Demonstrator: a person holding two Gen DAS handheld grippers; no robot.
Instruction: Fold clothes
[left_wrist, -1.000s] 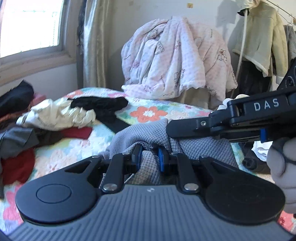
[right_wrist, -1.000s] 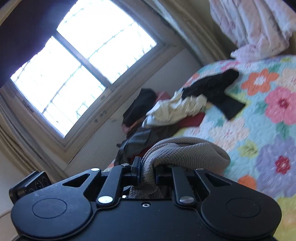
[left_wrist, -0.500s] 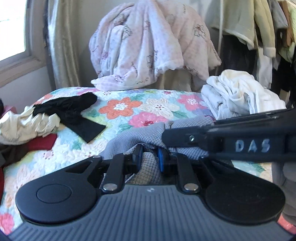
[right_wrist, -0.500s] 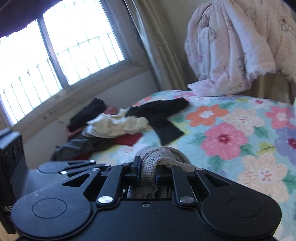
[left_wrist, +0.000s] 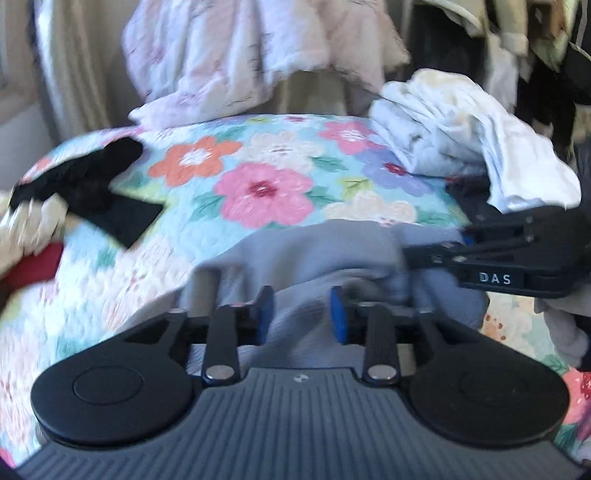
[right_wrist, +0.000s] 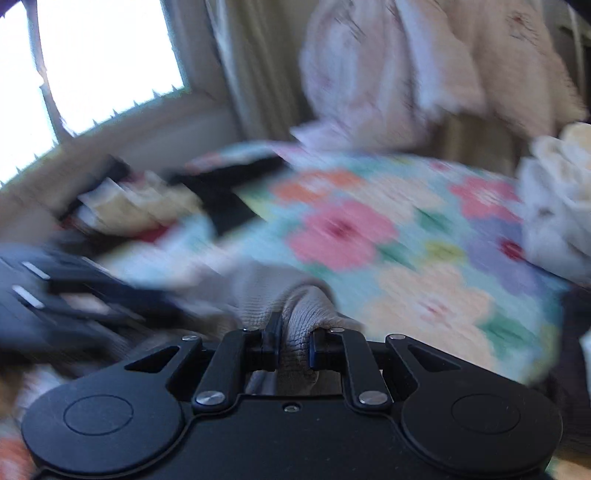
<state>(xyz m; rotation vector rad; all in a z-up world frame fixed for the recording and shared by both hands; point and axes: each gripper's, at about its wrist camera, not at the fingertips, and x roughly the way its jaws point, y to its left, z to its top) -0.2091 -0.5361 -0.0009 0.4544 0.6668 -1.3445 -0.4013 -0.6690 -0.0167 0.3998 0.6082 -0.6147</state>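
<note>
My left gripper (left_wrist: 301, 314) is opening, its blue pads off the grey waffle-knit top (left_wrist: 314, 251) lying between them on the flowered quilt (left_wrist: 258, 192). My right gripper (right_wrist: 293, 349) pinches a fold of it. White clothes (left_wrist: 461, 140) sit at two o'clock.

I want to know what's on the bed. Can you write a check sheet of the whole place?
Surface: flowered quilt on a bed.
Job's things: grey waffle-knit garment lying on the quilt.
Clutter: crumpled black garment, white clothes pile, red cloth.
Grippers: left gripper opening, grey fabric between its pads without being pressed; right gripper shut on the grey garment.
Cables: nothing seen.
Surroundings: pink patterned blanket draped behind, bright window, curtain.
</note>
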